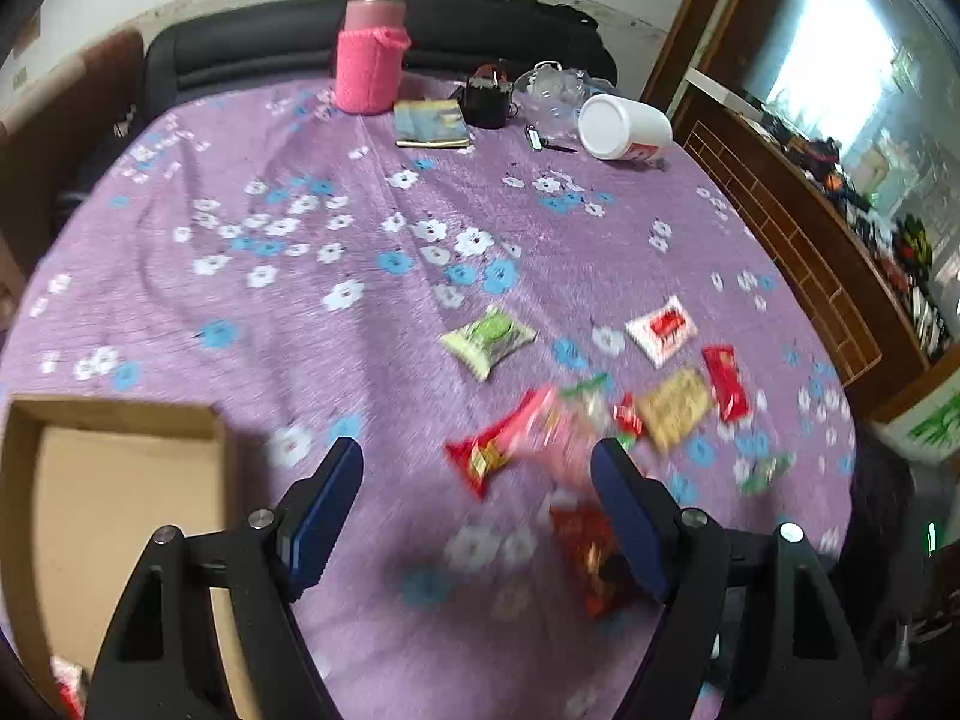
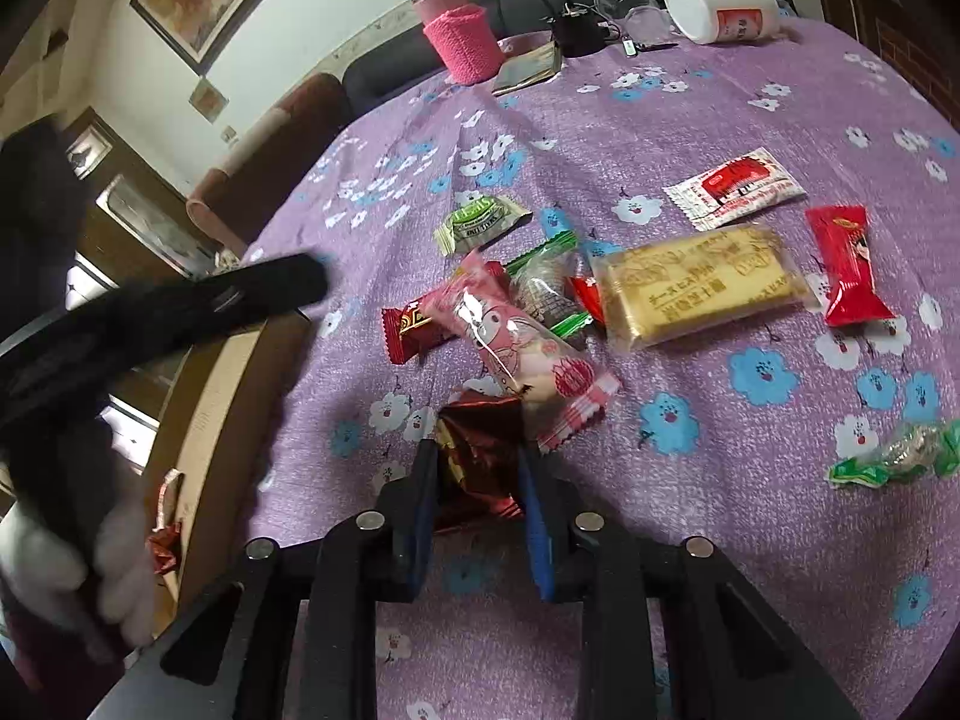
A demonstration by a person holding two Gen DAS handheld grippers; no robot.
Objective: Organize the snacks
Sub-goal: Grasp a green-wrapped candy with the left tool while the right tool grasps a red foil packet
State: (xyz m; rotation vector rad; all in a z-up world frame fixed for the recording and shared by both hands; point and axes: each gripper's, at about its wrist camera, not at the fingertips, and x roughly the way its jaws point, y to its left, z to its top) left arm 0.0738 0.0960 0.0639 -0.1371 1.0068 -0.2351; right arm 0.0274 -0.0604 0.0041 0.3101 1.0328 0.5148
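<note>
Several wrapped snacks lie on the purple flowered tablecloth: a pink packet, a yellow biscuit pack, a red packet, a white-red packet, a green packet. My right gripper is shut on a dark red foil snack just above the cloth. My left gripper is open and empty, hovering beside the pile and right of the cardboard box. The box holds one red wrapper.
At the table's far side stand a pink-sleeved bottle, a booklet, a black object, clear plastic cups and a tipped white cup. A wooden cabinet runs along the right. A green candy lies apart.
</note>
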